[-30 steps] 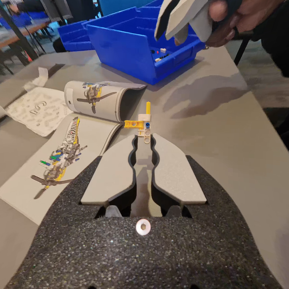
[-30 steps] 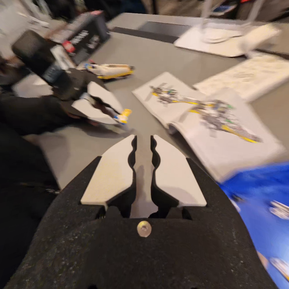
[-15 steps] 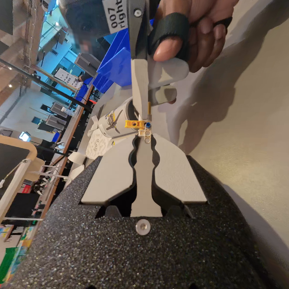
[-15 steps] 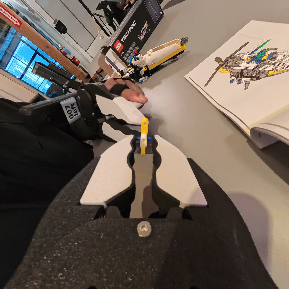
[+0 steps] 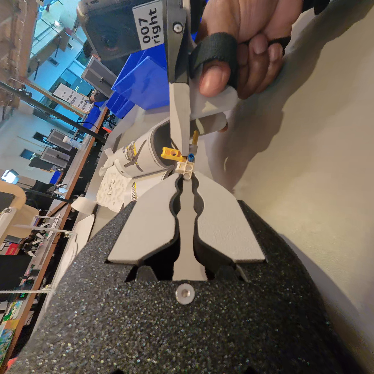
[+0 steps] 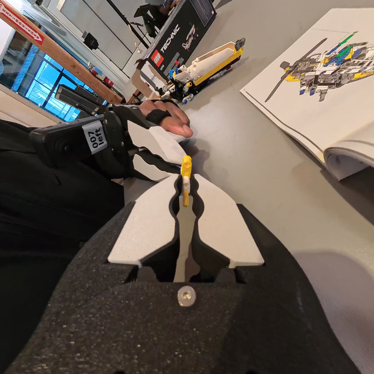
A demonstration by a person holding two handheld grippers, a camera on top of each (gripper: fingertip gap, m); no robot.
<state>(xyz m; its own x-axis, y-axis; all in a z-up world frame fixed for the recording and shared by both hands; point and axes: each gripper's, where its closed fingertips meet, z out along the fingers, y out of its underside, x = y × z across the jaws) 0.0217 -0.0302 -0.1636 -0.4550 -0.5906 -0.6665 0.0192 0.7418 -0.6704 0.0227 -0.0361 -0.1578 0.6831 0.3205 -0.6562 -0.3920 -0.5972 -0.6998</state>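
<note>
Both grippers pinch one small brick assembly held above the grey table. The left gripper is closed on its white connector, tips pressing each side. The right gripper is closed on the white-and-yellow stem of the same piece, the yellow axle lying back between its fingers. A yellow beam sticks out sideways. An open booklet lies near, a yellow-white model and black box beyond, blue bins behind.
</note>
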